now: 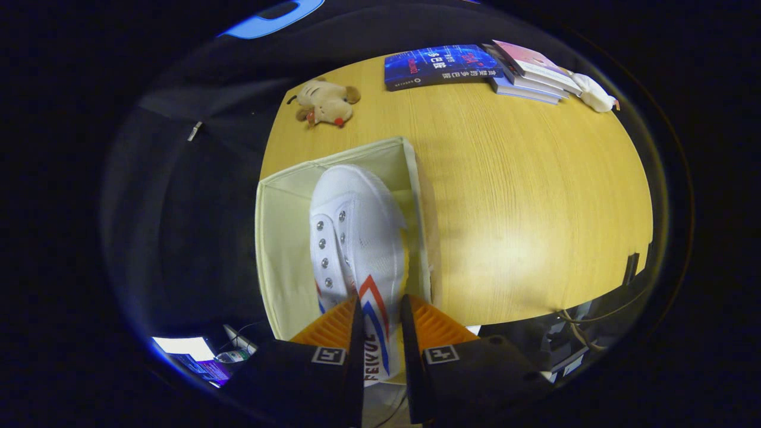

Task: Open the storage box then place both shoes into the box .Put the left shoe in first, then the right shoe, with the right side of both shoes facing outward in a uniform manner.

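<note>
A white canvas shoe (357, 238) with metal eyelets and a red and blue chevron on its side is pinched at the heel between my two fingers. My gripper (380, 309) is shut on it. The shoe hangs toe-forward inside the open cream fabric storage box (279, 238), close to the box's right wall (419, 226). The box stands at the left edge of the wooden table (523, 196). The box floor under the shoe is hidden.
A small plush dog (324, 102) lies beyond the box. At the far side of the table are a blue book (440, 66), a stack of books (529, 74) and a white soft object (594, 94). Cables (582, 315) hang off the right near edge.
</note>
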Demonstrator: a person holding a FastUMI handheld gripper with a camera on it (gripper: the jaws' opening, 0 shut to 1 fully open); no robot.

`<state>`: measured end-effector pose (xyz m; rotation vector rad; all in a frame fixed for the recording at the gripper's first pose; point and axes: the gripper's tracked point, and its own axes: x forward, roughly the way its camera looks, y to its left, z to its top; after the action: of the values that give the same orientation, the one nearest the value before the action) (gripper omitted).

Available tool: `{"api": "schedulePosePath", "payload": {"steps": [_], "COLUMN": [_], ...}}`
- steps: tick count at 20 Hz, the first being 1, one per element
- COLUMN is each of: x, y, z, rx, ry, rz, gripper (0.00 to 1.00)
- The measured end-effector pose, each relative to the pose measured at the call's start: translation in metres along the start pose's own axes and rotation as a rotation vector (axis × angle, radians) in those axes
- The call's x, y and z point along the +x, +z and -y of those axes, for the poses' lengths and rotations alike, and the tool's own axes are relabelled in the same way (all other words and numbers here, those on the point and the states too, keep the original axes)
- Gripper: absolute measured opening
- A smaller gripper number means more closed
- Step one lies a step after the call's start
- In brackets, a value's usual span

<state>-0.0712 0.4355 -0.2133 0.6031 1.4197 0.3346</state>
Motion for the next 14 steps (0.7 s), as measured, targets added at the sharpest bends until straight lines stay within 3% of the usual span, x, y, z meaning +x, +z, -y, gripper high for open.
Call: {"api": "schedulePosePath", "payload": {"steps": [3,5,14], "x": [-0.012,-0.020,-0.056], "y": [0.008,0.012,0.026], "z": [-0.009,-0.005,0.019], "rx": [-0.012,-0.032,-0.061], "ry": [0.047,0.043,0.079], "rz": [0.044,0.073,0.205], "gripper": [0.78,0.99,0.99]}}
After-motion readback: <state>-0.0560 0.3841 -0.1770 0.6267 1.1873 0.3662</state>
